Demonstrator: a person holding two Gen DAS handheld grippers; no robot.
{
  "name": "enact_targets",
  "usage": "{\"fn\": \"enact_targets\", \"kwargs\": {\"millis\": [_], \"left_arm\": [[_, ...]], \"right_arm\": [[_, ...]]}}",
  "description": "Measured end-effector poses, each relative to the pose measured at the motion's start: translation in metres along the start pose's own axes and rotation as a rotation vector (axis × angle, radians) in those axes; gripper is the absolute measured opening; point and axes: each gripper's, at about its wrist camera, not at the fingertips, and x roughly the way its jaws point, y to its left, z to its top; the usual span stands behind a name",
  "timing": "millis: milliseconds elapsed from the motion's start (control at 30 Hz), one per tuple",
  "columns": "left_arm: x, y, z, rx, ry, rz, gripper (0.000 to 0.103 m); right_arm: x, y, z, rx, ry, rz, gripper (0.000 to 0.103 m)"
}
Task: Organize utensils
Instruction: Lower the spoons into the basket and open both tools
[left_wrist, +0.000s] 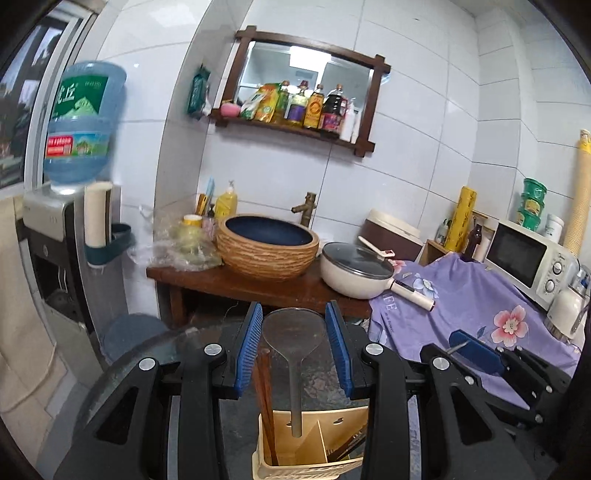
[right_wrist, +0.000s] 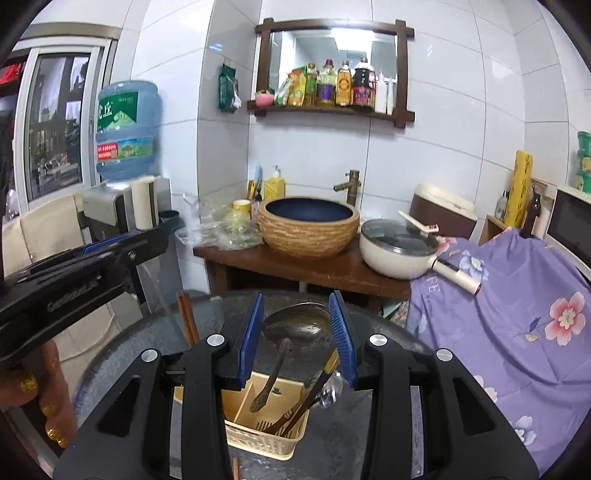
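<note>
Both views are evenly and fairly brightly lit. A ceiling light shows as a bright patch in the mirror (right_wrist: 332, 62), and soft glare sits on the white wall tiles (left_wrist: 406, 110). The fisheye lens bends straight lines and leaves dark corners. The water bottle (left_wrist: 83, 125) is smeared by blur. Shadows are faint.

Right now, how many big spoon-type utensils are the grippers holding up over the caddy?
2: a translucent rice paddle between the left gripper's pads, and a metal ladle between the right gripper's pads, both above the yellow utensil caddy. The caddy may hide smaller spoons.
</note>
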Motion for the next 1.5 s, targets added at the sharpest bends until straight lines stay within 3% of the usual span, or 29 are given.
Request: {"fn": "enact_targets", "kwargs": {"millis": [567,1200,1300,1367,1400,1500], "left_arm": [[0.025,0.017,-0.069,0.014,0.117,-0.007,0.035],[0.035,0.023,-0.090,0.024,0.189,-0.019,0.035],[0.030,0.023,-0.086,0.029,0.172,-0.021,0.036],[0.023,0.023,-0.083,0.031,0.156,-0.025,0.043],[0.020,0.022,-0.082,0.031,0.149,-0.026,0.051],[0.002,0.027,-0.077,0.030,0.109,-0.024,0.057]], "right_arm": [[0.033,0.030,-0.078,-0.136,0.048,-0.018,0.037],[0.048,0.027,-0.097,-0.134,0.090,-0.032,0.038],[0.045,0.025,-0.097,-0.131,0.078,-0.032,0.044],[0.040,0.025,-0.097,-0.129,0.060,-0.024,0.062],[0.037,0.024,-0.097,-0.128,0.049,-0.022,0.064],[0.023,0.026,-0.098,-0.149,0.011,-0.022,0.064]]}}
